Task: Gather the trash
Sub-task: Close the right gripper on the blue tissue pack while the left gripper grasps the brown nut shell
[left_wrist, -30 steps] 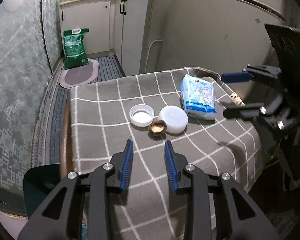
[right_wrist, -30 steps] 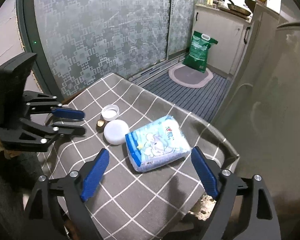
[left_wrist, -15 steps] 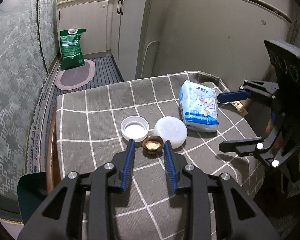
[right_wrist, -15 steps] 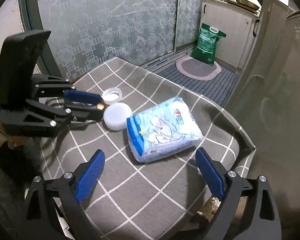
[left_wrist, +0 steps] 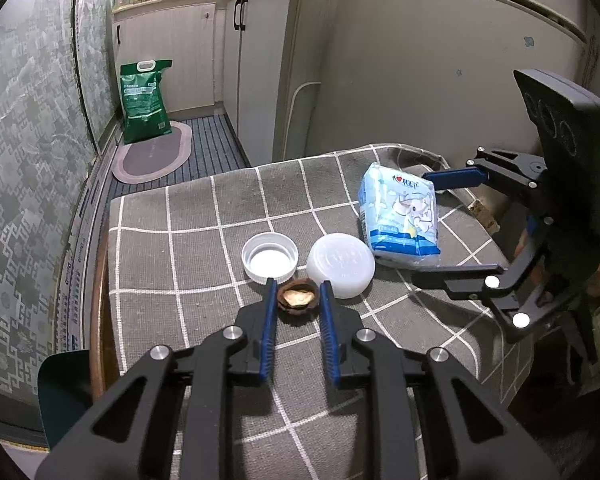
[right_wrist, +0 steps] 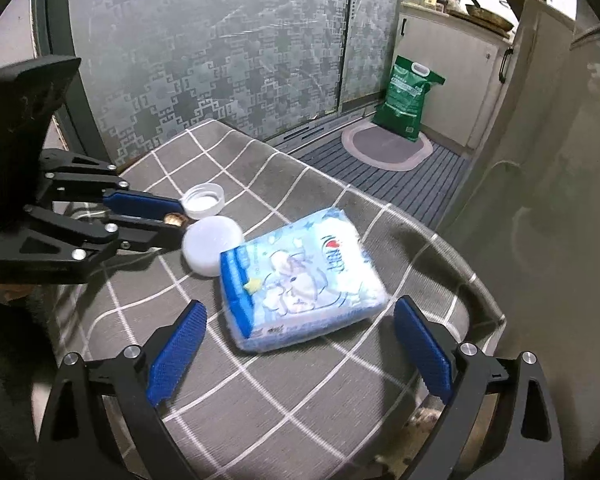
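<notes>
A brown walnut shell (left_wrist: 298, 298) lies on the grey checked tablecloth (left_wrist: 188, 256), between an upturned white bottle cap (left_wrist: 270, 258) and a round white lid (left_wrist: 340, 264). My left gripper (left_wrist: 298, 285) straddles the shell and its jaws are closing; the blue pads stand close against its sides. From the right wrist view, the left gripper (right_wrist: 178, 220) shows at the left with the shell (right_wrist: 176, 220) between its fingers. A blue and white tissue pack (right_wrist: 300, 272) lies flat between the pads of my right gripper (right_wrist: 298, 310), whose jaws are opening wide and touch nothing.
A green bag (left_wrist: 145, 100) stands on the floor by an oval mat (left_wrist: 154, 156), beside white cabinets (left_wrist: 260, 80). Patterned glass doors (right_wrist: 220, 60) run along one side of the table. The cloth drops off at the table's edges; a teal object (left_wrist: 64, 392) sits low at the left.
My left gripper has moved forward over the cloth until the walnut shell sits between its fingers, and they have narrowed. My right gripper has come closer to the tissue pack and widened.
</notes>
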### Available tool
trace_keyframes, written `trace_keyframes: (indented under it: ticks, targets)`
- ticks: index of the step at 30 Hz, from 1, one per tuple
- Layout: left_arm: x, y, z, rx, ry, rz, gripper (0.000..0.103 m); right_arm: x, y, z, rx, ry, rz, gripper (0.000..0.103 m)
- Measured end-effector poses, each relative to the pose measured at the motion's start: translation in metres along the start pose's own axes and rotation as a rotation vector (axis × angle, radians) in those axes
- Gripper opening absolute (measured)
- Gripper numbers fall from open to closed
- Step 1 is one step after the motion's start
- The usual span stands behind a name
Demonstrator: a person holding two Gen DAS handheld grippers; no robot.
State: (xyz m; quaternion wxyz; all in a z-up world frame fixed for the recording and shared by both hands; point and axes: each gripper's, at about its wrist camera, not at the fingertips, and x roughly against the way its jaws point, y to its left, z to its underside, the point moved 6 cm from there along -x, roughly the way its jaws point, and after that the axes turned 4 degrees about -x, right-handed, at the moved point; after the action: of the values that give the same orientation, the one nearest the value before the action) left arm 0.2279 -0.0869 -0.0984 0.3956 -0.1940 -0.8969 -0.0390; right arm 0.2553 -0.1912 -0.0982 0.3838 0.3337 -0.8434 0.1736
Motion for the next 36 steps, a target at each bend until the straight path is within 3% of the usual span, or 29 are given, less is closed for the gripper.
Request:
trace_keyframes:
  ticks: [5, 13, 16, 20, 23, 30, 36]
  targets:
    - [0.004, 0.003, 0.001, 0.016, -0.001, 0.004, 0.022, -0.004, 0.003, -0.001, 0.08, 0.015, 0.06, 0.095]
    - [0.014, 0.004, 0.002, 0.026, -0.016, 0.026, 0.022, -0.013, 0.005, -0.009, 0.084, 0.018, 0.045, 0.095]
    - [0.018, 0.005, 0.002, 0.027, -0.023, 0.032, 0.022, -0.016, 0.002, -0.009, 0.049, 0.036, 0.013, 0.095]
    - [0.023, 0.006, 0.001, 0.032, -0.028, 0.031, 0.022, -0.015, 0.002, -0.009, 0.017, 0.036, -0.013, 0.08]
    - [0.029, 0.009, 0.0, 0.039, -0.041, 0.033, 0.022, -0.015, 0.004, -0.009, 0.006, 0.042, -0.008, 0.076]
    - [0.049, 0.019, -0.003, 0.058, -0.082, 0.023, 0.022, -0.007, 0.009, -0.013, -0.019, 0.027, 0.001, 0.075]
    - [0.07, 0.032, -0.002, 0.077, -0.117, 0.005, 0.022, 0.017, 0.012, -0.033, -0.143, -0.053, -0.071, 0.075]
